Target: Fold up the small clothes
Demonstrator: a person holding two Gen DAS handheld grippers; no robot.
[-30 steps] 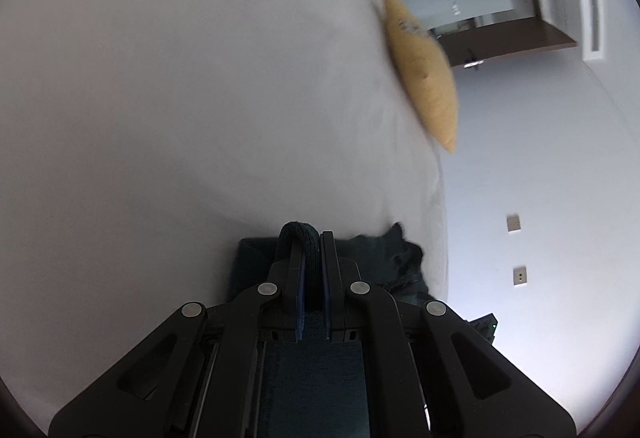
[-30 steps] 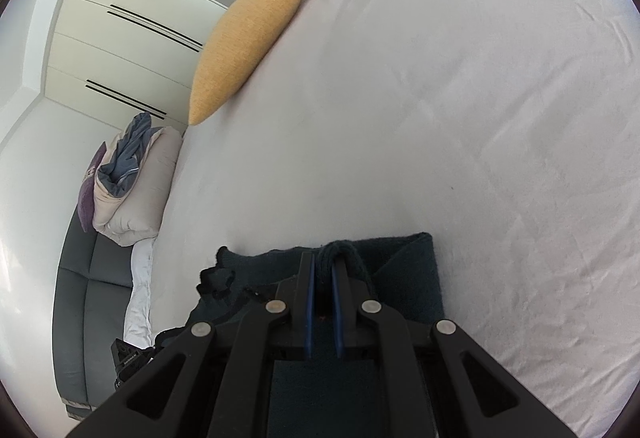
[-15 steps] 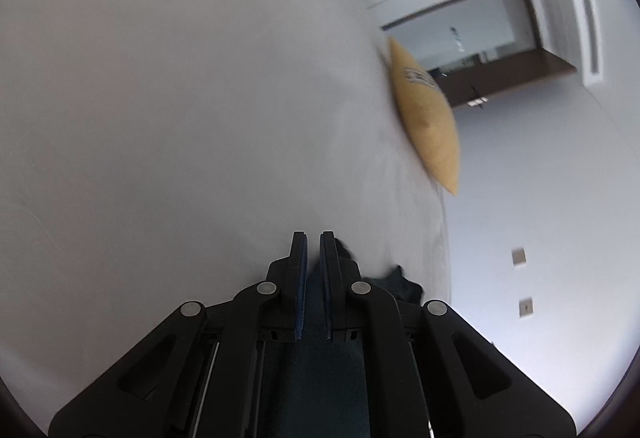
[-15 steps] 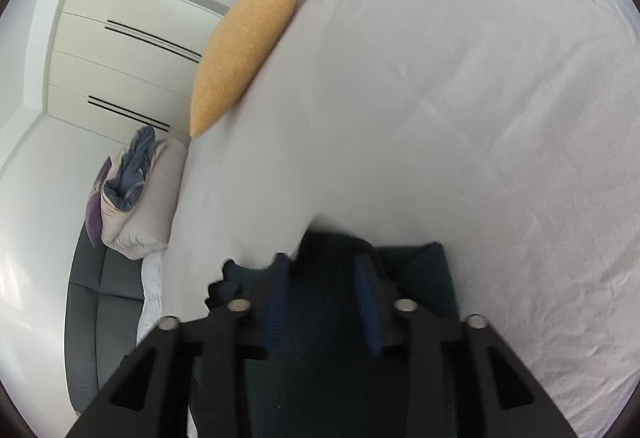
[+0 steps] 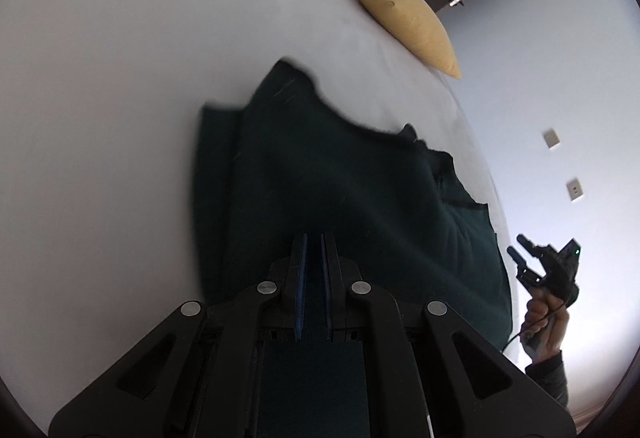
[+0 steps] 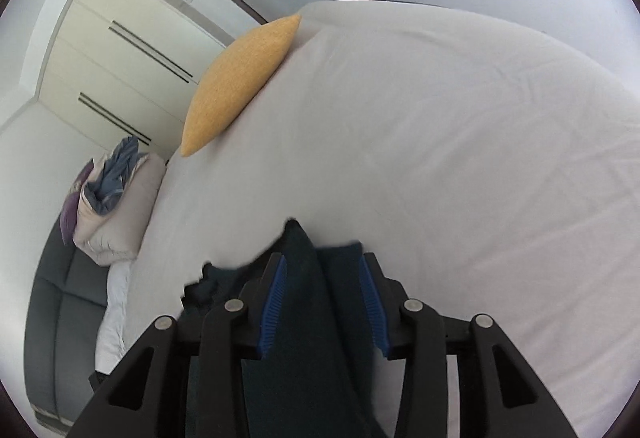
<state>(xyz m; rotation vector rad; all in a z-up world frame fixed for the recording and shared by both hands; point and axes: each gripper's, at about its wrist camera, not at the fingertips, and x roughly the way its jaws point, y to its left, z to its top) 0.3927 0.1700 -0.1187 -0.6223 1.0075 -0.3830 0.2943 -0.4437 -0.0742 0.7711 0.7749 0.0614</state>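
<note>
A dark green garment (image 5: 340, 190) lies spread on the white bed (image 5: 120, 98); its far edge is blurred. My left gripper (image 5: 314, 238) is over the garment's near part with its jaws shut. The cloth runs right up to the tips, and the pinch itself is hard to see. In the right wrist view a ridge of the garment (image 6: 316, 298) stands between the blue pads (image 6: 276, 290) of my right gripper (image 6: 322, 262). Those jaws are opening and the pads do not press the cloth. The right gripper (image 5: 516, 246) also shows at the bed's right edge, held by a hand (image 5: 548, 322).
A yellow cushion (image 5: 404, 14) leans at the bed's far edge. Beside the bed stands a grey sofa (image 6: 60, 318) with a pile of pillows and clothes (image 6: 112, 198). Behind it are cream wardrobe doors (image 6: 120, 50). Most of the sheet (image 6: 480, 158) is bare.
The right jaws went from shut on the garment's edge to spread apart around it. The left gripper swung, so the whole garment and the other gripper now show ahead of it.
</note>
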